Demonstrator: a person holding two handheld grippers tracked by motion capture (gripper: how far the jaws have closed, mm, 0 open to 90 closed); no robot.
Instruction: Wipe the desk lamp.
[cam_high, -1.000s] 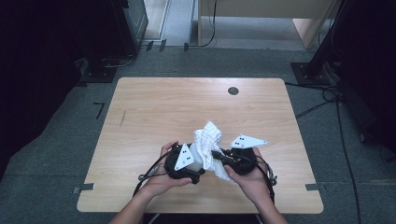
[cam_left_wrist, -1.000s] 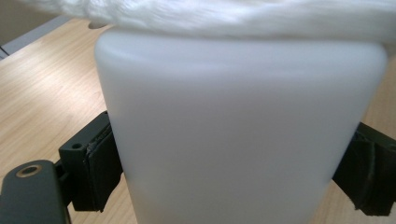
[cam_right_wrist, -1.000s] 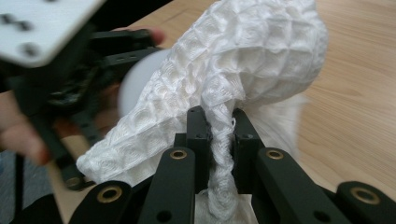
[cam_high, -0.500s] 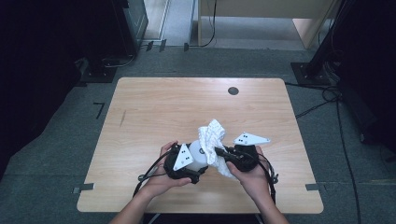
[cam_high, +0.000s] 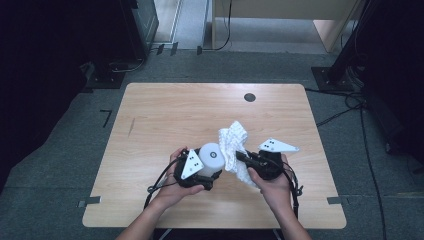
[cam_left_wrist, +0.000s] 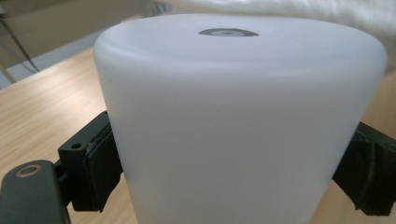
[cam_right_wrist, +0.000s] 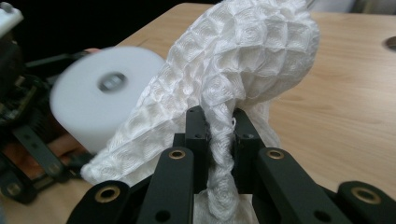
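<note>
High view: white cup (cam_high: 212, 158) at table (cam_high: 150, 125) six o'clock, clamped in left gripper (cam_high: 202, 172).
Right gripper (cam_high: 240, 156): pinching white cloth (cam_high: 234, 141).
Change: cloth swung nearer cup, now touching.
Meaning: wiping likely under way.

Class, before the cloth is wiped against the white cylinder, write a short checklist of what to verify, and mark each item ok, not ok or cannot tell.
1. Left gripper clamps the white cylinder, a pad on each side: ok.
2. Right gripper pinches the white cloth between its jaws: ok.
3. Cloth reaches the cylinder: ok in the high view, where the two meet; how firmly it presses, cannot tell.
4. Cylinder's end face with the small metal disc is turned toward the cloth: ok.
5. Table around the hands free of other loose things: ok.
6. Cloth clean or damp: cannot tell.
</note>
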